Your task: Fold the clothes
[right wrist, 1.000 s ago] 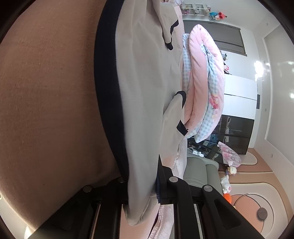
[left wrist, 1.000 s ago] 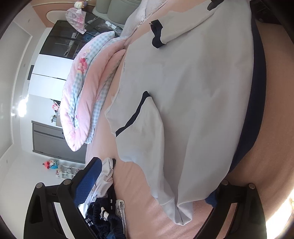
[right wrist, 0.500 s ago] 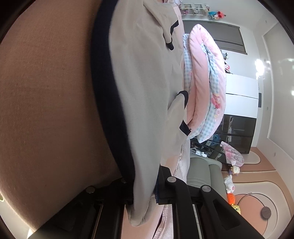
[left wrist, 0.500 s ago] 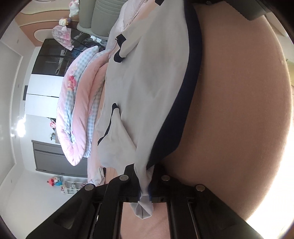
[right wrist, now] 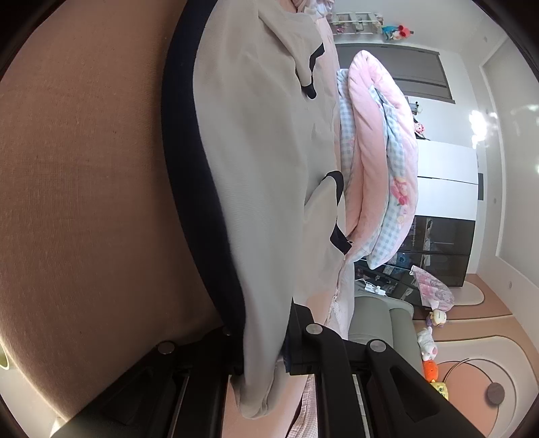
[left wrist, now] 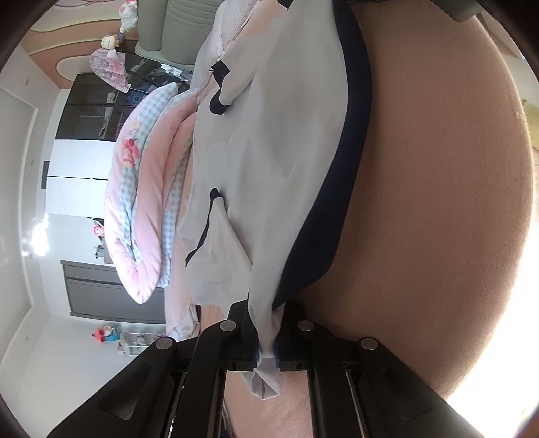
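Note:
A pale grey shirt [left wrist: 276, 161] with navy trim and a navy layer beneath lies spread on a pink bed [left wrist: 438, 202]. Low in the left wrist view my left gripper [left wrist: 266, 337] is shut on one corner of the shirt, and a fold of grey cloth pokes out below the black fingers [left wrist: 235, 323]. The same shirt [right wrist: 262, 161] runs up the right wrist view, where my right gripper [right wrist: 266, 340] is shut on another corner, its fingers [right wrist: 313, 337] pinching grey cloth and navy edge. Two navy-cuffed sleeves lie folded onto the shirt body.
A folded pink and blue checked quilt [left wrist: 145, 209] lies on the bed beside the shirt, the same quilt [right wrist: 377, 161] showing in the right wrist view. Beyond stand dark and white cabinets [right wrist: 444, 209], a grey headboard [left wrist: 185, 30] and plush toys [right wrist: 427, 340] on the floor.
My left gripper, open a second ago beside the shirt's corner, has moved onto that corner and shut on it. The right gripper has kept still, holding its corner throughout.

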`<state>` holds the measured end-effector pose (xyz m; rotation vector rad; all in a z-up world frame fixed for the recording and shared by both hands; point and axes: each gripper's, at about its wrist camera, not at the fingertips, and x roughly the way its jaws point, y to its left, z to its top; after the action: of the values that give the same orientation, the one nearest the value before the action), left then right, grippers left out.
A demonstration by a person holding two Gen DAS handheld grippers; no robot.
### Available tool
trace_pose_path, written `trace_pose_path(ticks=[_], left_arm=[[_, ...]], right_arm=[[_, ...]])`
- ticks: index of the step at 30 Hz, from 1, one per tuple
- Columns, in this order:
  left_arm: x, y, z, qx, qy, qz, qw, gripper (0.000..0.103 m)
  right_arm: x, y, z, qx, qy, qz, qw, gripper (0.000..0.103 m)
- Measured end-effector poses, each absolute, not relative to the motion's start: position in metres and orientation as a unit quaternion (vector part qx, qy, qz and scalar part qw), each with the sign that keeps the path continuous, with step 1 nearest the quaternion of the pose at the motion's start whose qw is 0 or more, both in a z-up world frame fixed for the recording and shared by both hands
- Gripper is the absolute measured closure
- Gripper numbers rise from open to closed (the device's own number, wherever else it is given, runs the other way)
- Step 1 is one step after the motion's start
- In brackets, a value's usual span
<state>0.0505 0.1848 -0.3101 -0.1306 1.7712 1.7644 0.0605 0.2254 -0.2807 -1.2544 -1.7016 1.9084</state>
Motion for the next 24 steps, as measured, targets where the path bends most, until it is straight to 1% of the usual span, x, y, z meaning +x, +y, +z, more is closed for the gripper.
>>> trace_pose_path(ticks=[5, 9, 12, 15, 17, 24], left_arm=[[0.048, 0.175, -0.303, -0.06, 0.666, 0.684, 0.291, 0.098], [0.047, 0.168, -0.297, -0.013, 0.679, 0.696, 0.234, 0.097], [0.043, 0.17, -0.284, -0.019, 0.659, 0.718, 0.221, 0.097], [0.038, 0.17, -0.274, -0.043, 0.643, 0.732, 0.223, 0.097], [0.038, 0.169, -0.273, -0.041, 0.647, 0.728, 0.221, 0.097], [0.047, 0.16, -0.273, -0.03, 0.668, 0.708, 0.227, 0.097]], right_arm=[[0.067, 0.22, -0.27, -0.415, -0.599, 0.667, 0.155, 0.092], [0.071, 0.212, -0.256, -0.4, -0.601, 0.674, 0.159, 0.093], [0.07, 0.208, -0.246, -0.393, -0.596, 0.679, 0.169, 0.096], [0.065, 0.208, -0.234, -0.398, -0.575, 0.692, 0.179, 0.097], [0.065, 0.207, -0.229, -0.398, -0.567, 0.698, 0.18, 0.098], [0.08, 0.199, -0.229, -0.402, -0.581, 0.689, 0.161, 0.098]])
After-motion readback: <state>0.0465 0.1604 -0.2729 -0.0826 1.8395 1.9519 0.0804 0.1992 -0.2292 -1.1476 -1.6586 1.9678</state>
